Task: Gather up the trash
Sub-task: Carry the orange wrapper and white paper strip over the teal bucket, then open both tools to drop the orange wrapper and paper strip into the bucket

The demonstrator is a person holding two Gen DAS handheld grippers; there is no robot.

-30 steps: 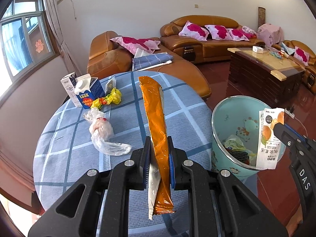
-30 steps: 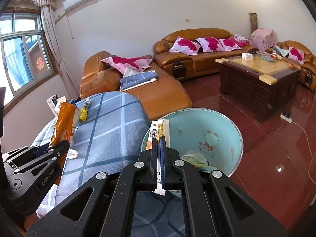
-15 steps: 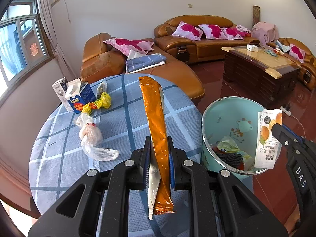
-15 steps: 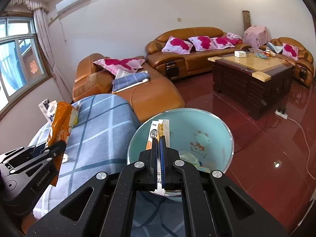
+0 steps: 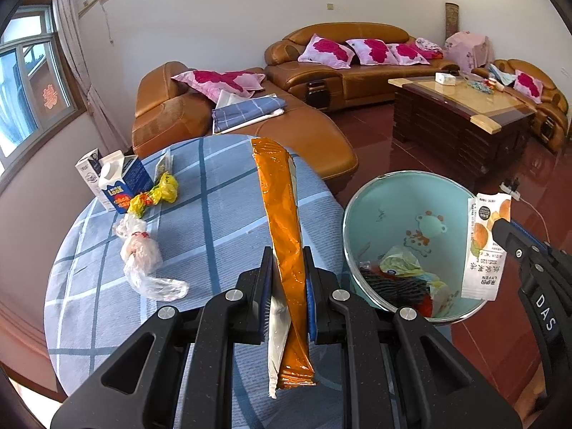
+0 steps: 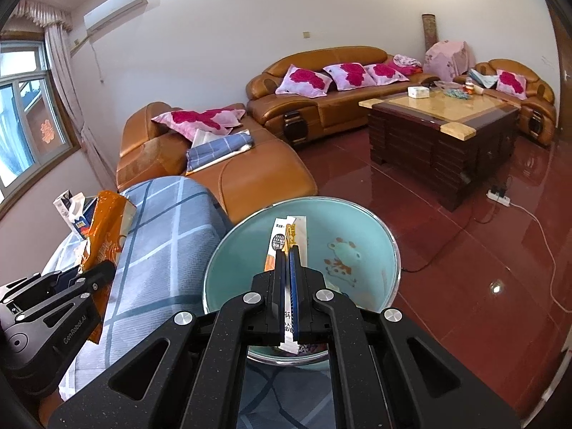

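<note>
My left gripper (image 5: pixel 286 268) is shut on a long orange snack bag (image 5: pixel 282 214), held upright above the round blue-checked table (image 5: pixel 214 193). My right gripper (image 6: pixel 289 254) is shut on a white sachet with an orange print (image 6: pixel 291 230) and holds it over the teal trash bin (image 6: pixel 357 225). In the left wrist view the sachet (image 5: pixel 486 246) hangs at the bin's (image 5: pixel 386 207) right rim, and the bin holds several wrappers. The left gripper with the bag (image 6: pixel 103 232) shows at the left of the right wrist view.
On the table lie a clear plastic bag (image 5: pixel 143 261), a yellow wrapper (image 5: pixel 157 196) and two milk cartons (image 5: pixel 118 182). Brown leather sofas (image 5: pixel 343 68) and a wooden coffee table (image 5: pixel 461 114) stand behind on the red floor.
Both grippers have risen and drawn back a little, each still holding its item. The sachet stays over the bin and now shows higher against it.
</note>
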